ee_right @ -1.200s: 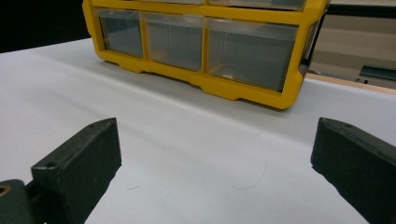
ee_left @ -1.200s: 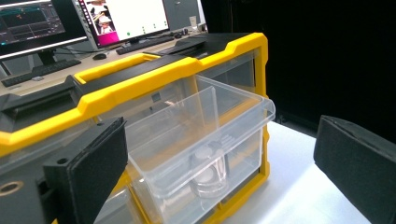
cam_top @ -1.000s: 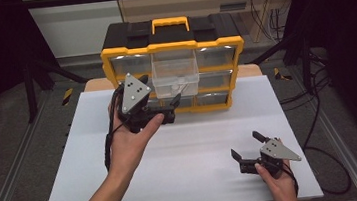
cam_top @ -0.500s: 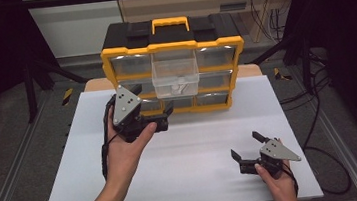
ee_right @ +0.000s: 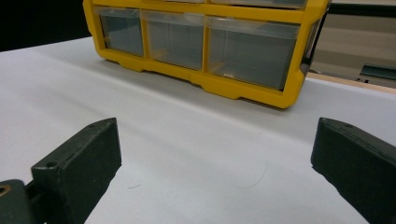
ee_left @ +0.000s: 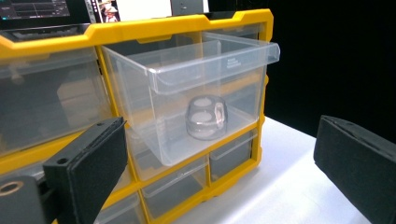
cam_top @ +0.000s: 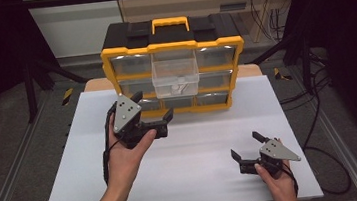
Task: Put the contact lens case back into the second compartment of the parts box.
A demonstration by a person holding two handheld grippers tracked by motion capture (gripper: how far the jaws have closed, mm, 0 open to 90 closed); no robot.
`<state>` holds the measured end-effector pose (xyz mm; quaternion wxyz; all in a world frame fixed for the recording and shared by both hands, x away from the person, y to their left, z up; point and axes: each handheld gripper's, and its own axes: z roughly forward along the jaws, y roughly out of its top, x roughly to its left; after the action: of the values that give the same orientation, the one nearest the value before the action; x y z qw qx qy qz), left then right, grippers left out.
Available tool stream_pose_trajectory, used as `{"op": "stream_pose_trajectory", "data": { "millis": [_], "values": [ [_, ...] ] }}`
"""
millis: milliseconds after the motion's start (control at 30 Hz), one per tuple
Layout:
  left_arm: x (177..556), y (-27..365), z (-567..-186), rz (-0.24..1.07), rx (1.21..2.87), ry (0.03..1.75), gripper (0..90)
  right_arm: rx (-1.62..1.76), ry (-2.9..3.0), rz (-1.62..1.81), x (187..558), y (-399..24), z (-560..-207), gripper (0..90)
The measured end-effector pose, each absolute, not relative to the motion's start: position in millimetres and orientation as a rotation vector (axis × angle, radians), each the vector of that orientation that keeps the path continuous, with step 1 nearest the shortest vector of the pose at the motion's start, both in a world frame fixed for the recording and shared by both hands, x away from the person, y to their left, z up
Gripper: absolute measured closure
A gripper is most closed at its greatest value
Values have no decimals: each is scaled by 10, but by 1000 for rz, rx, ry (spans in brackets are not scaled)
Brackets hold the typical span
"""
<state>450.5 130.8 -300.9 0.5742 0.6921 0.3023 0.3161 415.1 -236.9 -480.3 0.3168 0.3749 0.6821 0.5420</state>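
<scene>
The worktop (cam_top: 181, 145) is a white board with its centre and near half left bare, which gives both hands room to move. At its 12 o'clock edge stands the organiser (cam_top: 173, 63), a yellow-framed cabinet with a black lid and a yellow carry handle. Its front faces the person, so every drawer can be reached from the near side.

The middle drawer (cam_top: 175, 78) of the cabinet is pulled part way out. It projects toward the person while its neighbours sit flush in the frame. This position exposes the open top, presumably for access to the contents. Inside lies a small clear domed piece (ee_left: 206, 117) with white discs visible in it; its nature cannot be determined.

The left gripper (cam_top: 154, 116) is held above the worktop at about 10 o'clock, just in front of the cabinet and below the open drawer. Its jaws are spread wide apart and hold nothing. In the left gripper view they frame the drawer, which suggests that it is the item being addressed.

The right gripper (cam_top: 247, 147) rests low at about 4 o'clock, well apart from the cabinet. Its jaws are also apart and empty, aimed at the bottom row (ee_right: 196, 39), apparently on standby.
</scene>
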Motion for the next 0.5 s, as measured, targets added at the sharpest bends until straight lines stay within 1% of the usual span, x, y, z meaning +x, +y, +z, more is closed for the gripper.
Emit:
{"op": "stream_pose_trajectory", "data": {
  "millis": [500],
  "values": [
    [4416,1313,-3165,689,1622,723,26,985,1800,1425,4144,-2357,-4802,22]
  ]
}}
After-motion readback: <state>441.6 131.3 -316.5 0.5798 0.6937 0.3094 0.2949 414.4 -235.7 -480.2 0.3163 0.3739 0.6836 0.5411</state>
